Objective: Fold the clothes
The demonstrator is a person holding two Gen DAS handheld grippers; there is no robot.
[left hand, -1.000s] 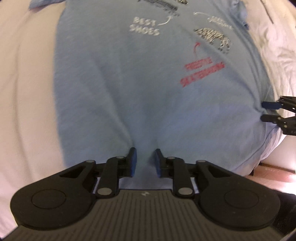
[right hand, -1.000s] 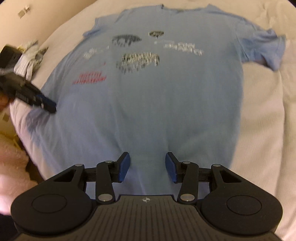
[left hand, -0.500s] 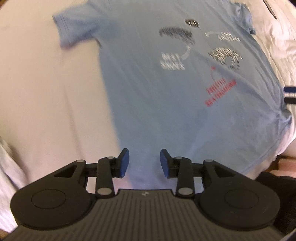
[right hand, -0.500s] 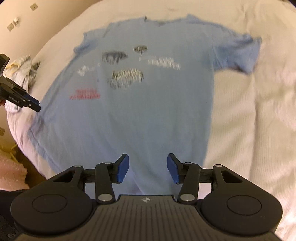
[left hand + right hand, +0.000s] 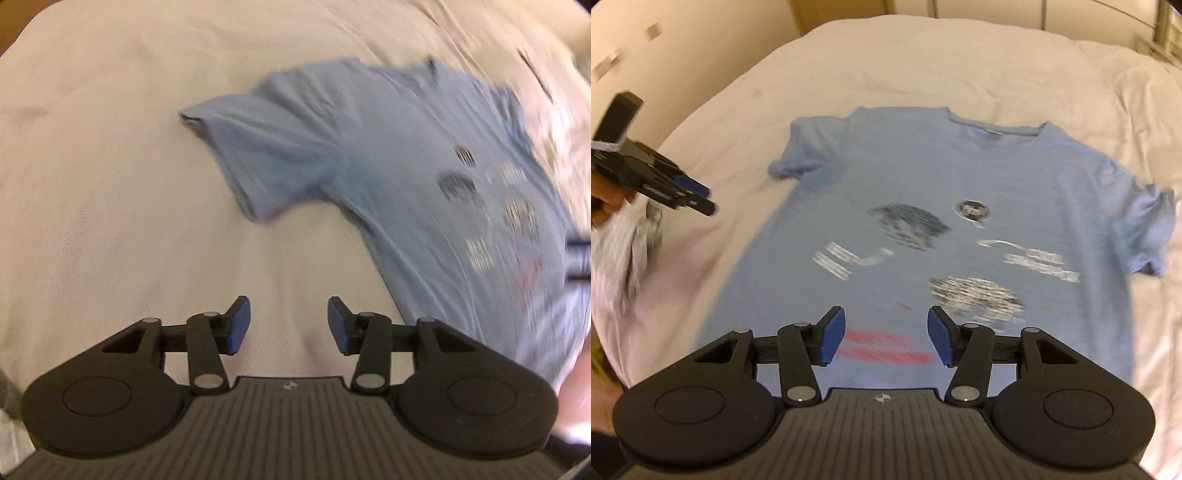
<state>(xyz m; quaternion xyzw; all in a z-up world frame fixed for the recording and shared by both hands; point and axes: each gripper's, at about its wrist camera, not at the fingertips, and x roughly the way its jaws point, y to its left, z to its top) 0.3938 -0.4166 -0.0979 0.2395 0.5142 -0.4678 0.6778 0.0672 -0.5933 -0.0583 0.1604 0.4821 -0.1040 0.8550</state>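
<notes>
the printed lettering on the blue t-shirt (image 5: 960,184) was too smeared to read in either view. its hem ran behind the right gripper (image 5: 885,336), and the left wrist frame cut off its far side.

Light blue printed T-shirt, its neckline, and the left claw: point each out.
Light blue printed T-shirt (image 5: 960,177): right wrist view, plain chest fabric above the print.
Neckline (image 5: 993,131): right wrist view, front collar edge.
Left claw (image 5: 289,325): left wrist view, gap midway between its blue fingertips.
</notes>
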